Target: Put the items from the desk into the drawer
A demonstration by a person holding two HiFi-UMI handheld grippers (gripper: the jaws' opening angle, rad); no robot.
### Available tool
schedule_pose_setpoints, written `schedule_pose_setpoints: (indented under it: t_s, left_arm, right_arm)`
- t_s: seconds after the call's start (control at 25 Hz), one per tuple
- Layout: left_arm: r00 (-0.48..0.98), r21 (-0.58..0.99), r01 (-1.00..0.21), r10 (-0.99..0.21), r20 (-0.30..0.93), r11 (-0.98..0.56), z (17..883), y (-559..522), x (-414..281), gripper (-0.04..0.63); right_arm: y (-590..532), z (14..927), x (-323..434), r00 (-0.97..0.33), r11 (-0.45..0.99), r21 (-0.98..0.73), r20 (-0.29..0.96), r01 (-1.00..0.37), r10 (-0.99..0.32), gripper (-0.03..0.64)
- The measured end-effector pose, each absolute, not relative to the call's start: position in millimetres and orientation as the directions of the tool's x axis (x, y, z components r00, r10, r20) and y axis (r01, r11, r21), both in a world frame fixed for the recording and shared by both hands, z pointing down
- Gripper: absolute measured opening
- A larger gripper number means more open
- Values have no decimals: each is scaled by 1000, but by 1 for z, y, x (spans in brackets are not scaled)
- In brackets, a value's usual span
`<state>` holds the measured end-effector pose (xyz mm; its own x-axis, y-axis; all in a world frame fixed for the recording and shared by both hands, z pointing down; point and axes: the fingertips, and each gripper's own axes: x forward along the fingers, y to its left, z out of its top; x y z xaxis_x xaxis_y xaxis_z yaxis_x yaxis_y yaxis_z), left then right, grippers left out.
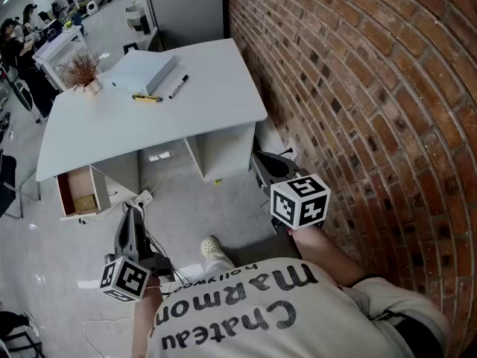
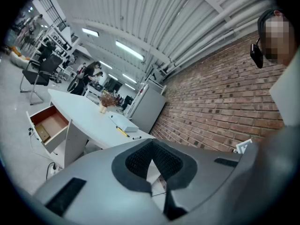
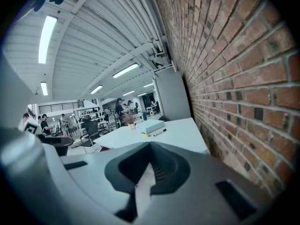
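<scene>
Hanging well short of the desk [image 1: 149,129], both claws carry nothing. The left gripper [image 2: 152,143] has its jaws pressed together on air, and the right gripper [image 3: 150,144] is likewise closed tight.

A brick wall [image 1: 358,88] runs close along the right gripper's right side, and the desk's right edge stands near that wall. Bare floor [image 1: 194,207] lies open between the claws and the desk's near edge. Cables and a power strip [image 1: 141,198] lie just ahead of the left gripper.

Ahead and to the left of that claw, under the desk's left end, the drawer [image 1: 65,192] is pulled open. A small brownish box [image 1: 85,203] lies in it, with room beside.

Far ahead on the desktop sit a white box [image 1: 145,71], a yellow marker [image 1: 147,98] just beside its near edge, a black marker [image 1: 178,86] to its right and a potted plant [image 1: 82,71] to its left.
</scene>
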<state>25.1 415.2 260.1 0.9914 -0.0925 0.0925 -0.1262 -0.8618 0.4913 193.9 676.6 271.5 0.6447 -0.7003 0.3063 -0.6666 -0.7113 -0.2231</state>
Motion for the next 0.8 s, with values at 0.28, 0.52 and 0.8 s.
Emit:
schedule_pose_setpoints:
  t_s: [0.28,0.52,0.8]
  left_arm:
    - [995,492,-93,-59,84,-866,249,362,87,2]
    - [997,475,-71,-43,69,-877,234,304,137,2]
    - [998,480,-32,1,68,-877,239,258,178,2]
  right_arm:
    - [619,268,252,653,-717,-224,300,-660,-695,2]
    - [566,257,296,675,-730,-238,278,-640,-683,3]
    - [518,268,334,686,-739,-293,276,-607,-673,3]
